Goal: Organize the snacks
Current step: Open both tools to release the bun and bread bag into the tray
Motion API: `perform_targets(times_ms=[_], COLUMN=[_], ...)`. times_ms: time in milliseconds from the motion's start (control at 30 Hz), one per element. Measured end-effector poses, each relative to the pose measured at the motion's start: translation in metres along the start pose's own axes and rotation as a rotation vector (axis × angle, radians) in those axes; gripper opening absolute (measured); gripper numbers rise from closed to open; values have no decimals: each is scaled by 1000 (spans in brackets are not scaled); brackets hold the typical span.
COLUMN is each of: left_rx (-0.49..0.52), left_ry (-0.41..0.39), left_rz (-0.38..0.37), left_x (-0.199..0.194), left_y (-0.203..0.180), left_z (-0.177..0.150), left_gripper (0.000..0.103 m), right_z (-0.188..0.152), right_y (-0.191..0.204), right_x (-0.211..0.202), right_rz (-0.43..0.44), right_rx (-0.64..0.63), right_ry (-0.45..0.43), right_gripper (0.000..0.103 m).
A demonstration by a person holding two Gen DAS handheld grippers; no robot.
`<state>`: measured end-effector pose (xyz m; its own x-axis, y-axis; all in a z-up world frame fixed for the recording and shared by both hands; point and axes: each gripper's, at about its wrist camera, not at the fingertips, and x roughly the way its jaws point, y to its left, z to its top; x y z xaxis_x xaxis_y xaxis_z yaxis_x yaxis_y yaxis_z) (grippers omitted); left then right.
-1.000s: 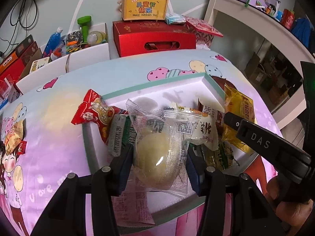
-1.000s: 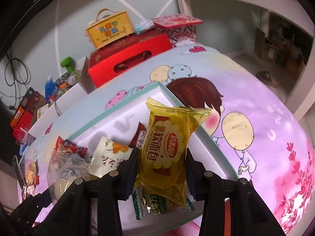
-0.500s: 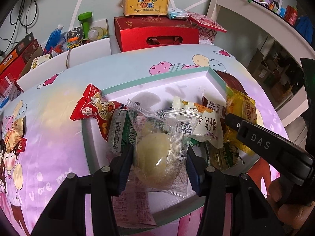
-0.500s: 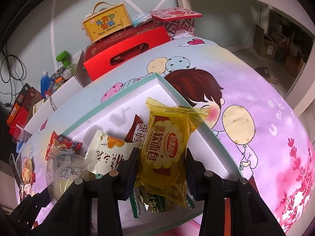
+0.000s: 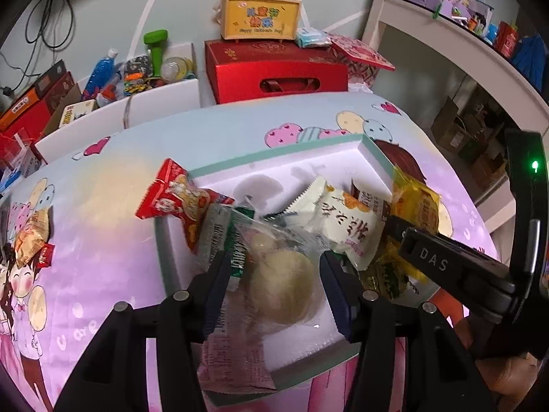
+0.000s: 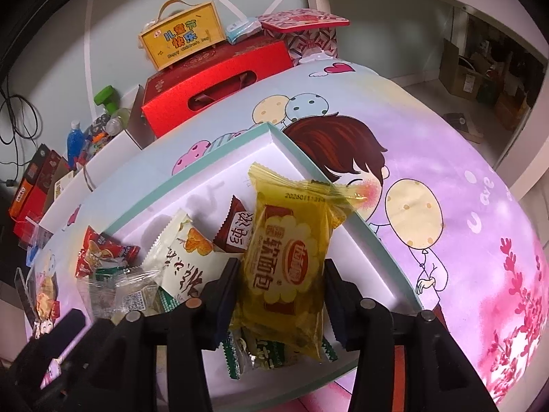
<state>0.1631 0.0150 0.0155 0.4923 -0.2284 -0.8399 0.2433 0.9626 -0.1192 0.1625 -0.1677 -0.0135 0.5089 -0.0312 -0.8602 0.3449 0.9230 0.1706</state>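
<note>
A white box with a teal rim (image 5: 274, 156) (image 6: 206, 168) lies on the cartoon tablecloth. In it are a red packet (image 5: 175, 199), a cream packet (image 5: 346, 223), a brown one (image 6: 236, 230) and green ones (image 6: 271, 350). My left gripper (image 5: 276, 261) is shut on a clear packet with a round pale bun (image 5: 281, 285), low over the box's near left part. My right gripper (image 6: 281, 267) is shut on a yellow bread packet (image 6: 288, 257), which leans over the box's right wall. The clear packet (image 6: 127, 292) also shows at the lower left of the right wrist view.
Behind the cloth stand a red gift box (image 5: 274, 72) with a yellow carry box (image 5: 260, 17) on top, and a white bin of bottles (image 5: 137, 68). A loose orange snack (image 5: 32, 237) lies at the cloth's left edge. A hand (image 5: 507, 377) holds the right tool.
The clear bun packet has sagged and crumpled at its top between the left fingers and looks blurred. The yellow packet leans slightly more. Both grippers have only drifted a little over the box.
</note>
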Motion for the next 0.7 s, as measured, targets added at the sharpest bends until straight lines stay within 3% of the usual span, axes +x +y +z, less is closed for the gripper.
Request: perform_targets(times_ms=[67,233,333,467,567,700], left_rx=[-30,-87,-117,-139,-160,-174], left_ry=[-22,-27,-29,-36,-28,-24], left_rz=[30,83,91,113,115,128], left_x=[-3,-2,0,3,5,7], left_y=[7,26,35,45,53,61], left_z=[1,2,0,-2,-3,-5], left_gripper=[65,67,70,83,83,84], right_z=[0,1,1,0,-1,-1], right_y=[1,3,4,3,3,6], right_x=[-1,-2,-2,3,5,3], right_rz=[-4,-13,-17,-50,-65,-70], right_rx=[-3,-18,-18,-17,-17,-22], right_ry=[-4,-4,-11,5,12,1], right_gripper=[59,62,75,82,83,92])
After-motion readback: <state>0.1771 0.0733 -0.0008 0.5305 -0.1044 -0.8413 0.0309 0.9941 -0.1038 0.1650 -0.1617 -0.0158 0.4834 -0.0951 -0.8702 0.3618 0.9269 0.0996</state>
